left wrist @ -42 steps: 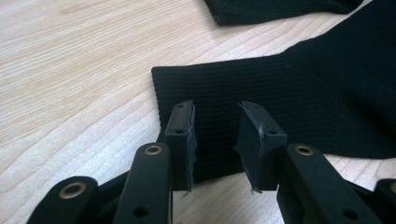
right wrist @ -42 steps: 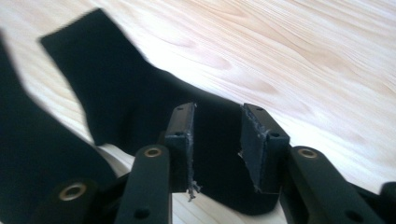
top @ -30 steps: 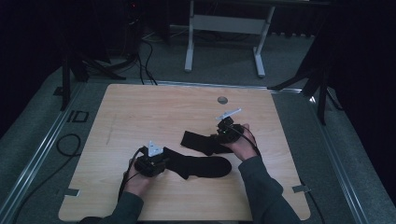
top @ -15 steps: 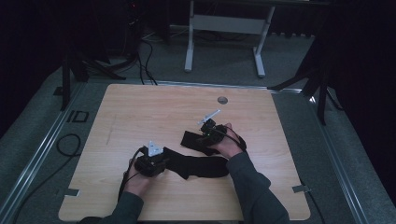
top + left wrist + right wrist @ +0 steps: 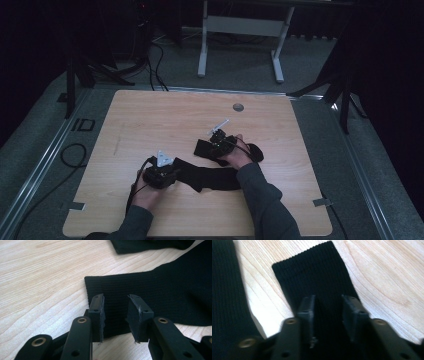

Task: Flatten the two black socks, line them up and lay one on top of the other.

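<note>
Two black ribbed socks lying on the light wooden counter [image 5: 150,115]. Lower sock [image 5: 210,176] stretching across the near middle, toward 6 o'clock; upper sock [image 5: 202,148] resting just beyond it, nearer the centre. Left hand-held gripper [image 5: 172,172] sitting at the lower sock's cuff end, at about 9 o'clock of it, jaws parted over the ribbed cuff [image 5: 115,293], not clamping it. Right hand-held gripper [image 5: 210,147] hovering low over the upper sock [image 5: 317,277], jaws likewise apart, fabric showing between them. Small round grommet [image 5: 238,107] sitting toward 12 o'clock. Reading "ID" [image 5: 82,125] on the floor at 9 o'clock.
</note>
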Tool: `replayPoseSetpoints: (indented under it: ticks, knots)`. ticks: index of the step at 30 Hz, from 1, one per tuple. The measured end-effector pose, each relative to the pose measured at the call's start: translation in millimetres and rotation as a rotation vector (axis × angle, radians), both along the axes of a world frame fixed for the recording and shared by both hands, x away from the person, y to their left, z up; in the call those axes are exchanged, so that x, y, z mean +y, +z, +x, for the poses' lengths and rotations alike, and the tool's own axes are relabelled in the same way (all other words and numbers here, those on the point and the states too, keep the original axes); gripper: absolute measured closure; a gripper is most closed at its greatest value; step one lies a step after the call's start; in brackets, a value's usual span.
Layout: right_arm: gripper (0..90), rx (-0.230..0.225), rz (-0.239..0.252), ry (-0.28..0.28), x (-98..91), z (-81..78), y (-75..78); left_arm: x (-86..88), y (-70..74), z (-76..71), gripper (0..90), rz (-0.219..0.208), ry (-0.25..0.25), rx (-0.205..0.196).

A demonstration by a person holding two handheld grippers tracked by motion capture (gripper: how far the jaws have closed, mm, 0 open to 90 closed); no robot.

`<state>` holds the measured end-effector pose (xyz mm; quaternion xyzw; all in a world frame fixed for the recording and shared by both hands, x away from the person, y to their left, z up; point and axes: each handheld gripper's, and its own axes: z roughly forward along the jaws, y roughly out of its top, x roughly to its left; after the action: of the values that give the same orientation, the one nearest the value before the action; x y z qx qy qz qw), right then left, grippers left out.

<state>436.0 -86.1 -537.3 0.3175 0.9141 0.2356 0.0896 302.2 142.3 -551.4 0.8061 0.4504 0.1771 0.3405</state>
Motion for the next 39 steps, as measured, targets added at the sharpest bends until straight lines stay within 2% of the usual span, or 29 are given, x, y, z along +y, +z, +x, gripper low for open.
replayPoseSetpoints:
  ticks: [2, 4, 8, 12, 19, 24, 34, 37, 39]
  knots:
    - [79.7, -0.002, -0.005, -0.007, -0.2, -0.1, 0.5, -0.8, -0.1, -0.4, 66.8, 0.0, -0.002, -0.002]
    - [83.0, -0.006, -0.012, -0.007, -0.1, -0.3, 0.7, -0.6, -0.2, 0.0, 66.8, 0.001, 0.0, -0.001]
    - [83.7, -0.002, -0.014, -0.009, 0.4, -2.1, 2.6, 1.4, -0.1, 1.0, 66.8, 0.002, 0.008, -0.001]
    - [83.8, -0.013, 0.004, 0.004, 3.1, -9.2, 10.3, 3.6, 0.9, 1.3, 66.5, -0.002, 0.016, -0.004]
    - [83.8, -0.047, 0.037, 0.027, 3.9, -26.2, 35.3, 15.6, 5.2, 2.7, 66.0, -0.018, 0.049, -0.013]
    - [83.7, -0.081, 0.029, 0.04, 3.2, -34.6, 53.7, 22.1, 6.1, 4.5, 65.9, -0.02, 0.062, -0.013]
    - [83.5, -0.136, 0.077, 0.078, 16.3, -59.4, 89.4, 29.7, 9.5, 4.9, 66.4, -0.023, 0.081, -0.03]
    - [83.6, -0.121, 0.132, 0.058, 20.5, -64.9, 96.6, 31.7, 11.0, 4.0, 66.5, -0.024, 0.085, -0.031]
    - [83.6, -0.083, 0.168, 0.032, 24.6, -70.0, 92.9, 33.4, 11.8, 3.3, 66.6, -0.023, 0.088, -0.036]
